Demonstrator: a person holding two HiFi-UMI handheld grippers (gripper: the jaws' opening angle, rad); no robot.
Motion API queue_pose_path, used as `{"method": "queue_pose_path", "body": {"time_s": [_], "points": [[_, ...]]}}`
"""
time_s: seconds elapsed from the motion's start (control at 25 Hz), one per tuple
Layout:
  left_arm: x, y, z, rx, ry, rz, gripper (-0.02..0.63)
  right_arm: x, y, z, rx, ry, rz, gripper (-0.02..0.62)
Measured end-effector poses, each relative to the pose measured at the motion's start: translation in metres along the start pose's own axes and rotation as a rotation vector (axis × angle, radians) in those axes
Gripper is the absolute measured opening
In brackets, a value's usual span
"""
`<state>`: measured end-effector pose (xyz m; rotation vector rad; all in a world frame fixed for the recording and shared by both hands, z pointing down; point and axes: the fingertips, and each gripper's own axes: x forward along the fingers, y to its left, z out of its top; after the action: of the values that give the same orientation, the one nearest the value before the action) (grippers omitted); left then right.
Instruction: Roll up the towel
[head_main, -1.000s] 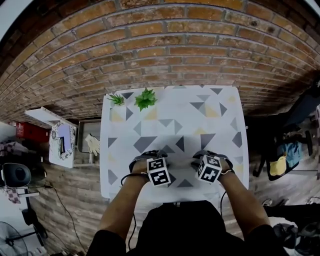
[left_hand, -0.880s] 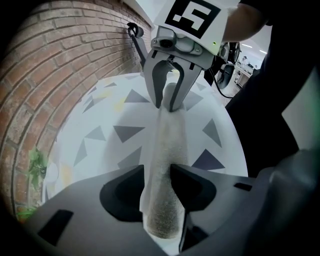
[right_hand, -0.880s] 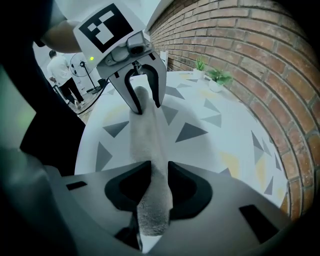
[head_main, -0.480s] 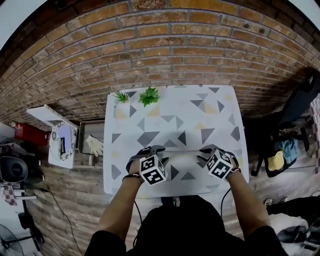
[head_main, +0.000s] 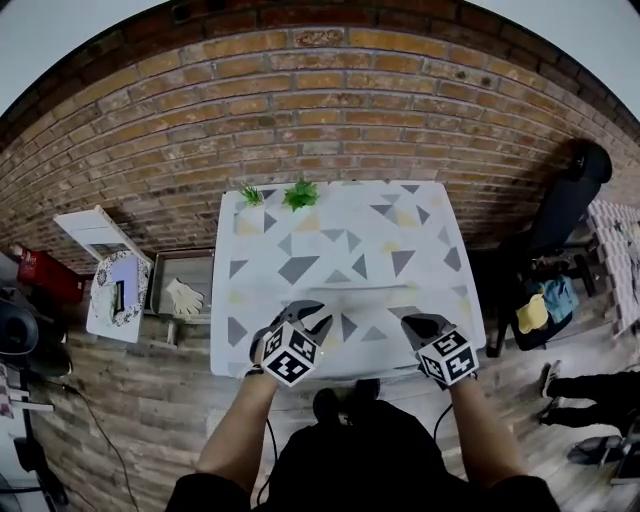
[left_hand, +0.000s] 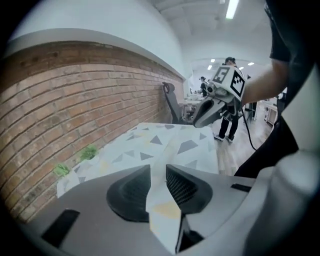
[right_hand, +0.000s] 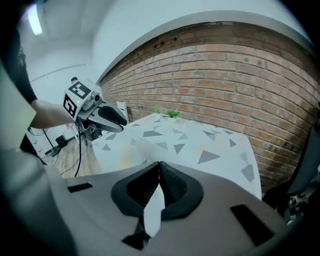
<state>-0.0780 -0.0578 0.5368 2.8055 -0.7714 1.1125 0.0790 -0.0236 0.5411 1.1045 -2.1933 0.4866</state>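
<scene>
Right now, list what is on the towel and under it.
Two small plants stand on the towel at its far left corner. The left gripper and right gripper have just closed on its near edge. Whatever lies underneath is covered.

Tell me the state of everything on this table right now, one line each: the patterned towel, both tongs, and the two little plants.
White towel with grey and yellow triangles: spread flat, near edge lifted, not yet rolled.
Left tongs: have just been closing, shut on the towel's near edge.
Right tongs: have just closed, shut on the towel's near edge.
Bushy green plant: upright at the far left corner.
Smaller green plant: upright beside it.
</scene>
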Motion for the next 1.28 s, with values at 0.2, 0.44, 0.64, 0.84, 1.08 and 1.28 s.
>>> {"method": "queue_pose_path", "body": {"time_s": [0.2,0.44,0.64,0.84,1.08,1.28], "points": [[-0.022,-0.032,0.007,-0.121,-0.081,-0.024,0.06,-0.027,0.02,-0.017,0.023,-0.02,-0.008,0.017],[-0.047,-0.056,0.018,-0.207,-0.164,0.032,0.038,-0.058,0.037,-0.014,0.079,-0.143,0.006,0.017],[-0.066,-0.087,0.027,-0.274,-0.211,0.163,0.025,-0.101,0.048,-0.022,0.03,-0.223,-0.029,0.017],[-0.082,-0.14,0.037,-0.49,-0.25,0.218,0.018,-0.168,0.042,-0.034,0.041,-0.336,-0.056,0.017],[-0.11,-0.16,0.059,-0.516,-0.318,0.284,0.018,-0.202,0.073,-0.021,-0.061,-0.437,0.021,0.017],[-0.132,-0.15,0.075,-0.554,-0.375,0.341,0.018,-0.208,0.08,0.003,-0.043,-0.503,0.084,0.017]]}}
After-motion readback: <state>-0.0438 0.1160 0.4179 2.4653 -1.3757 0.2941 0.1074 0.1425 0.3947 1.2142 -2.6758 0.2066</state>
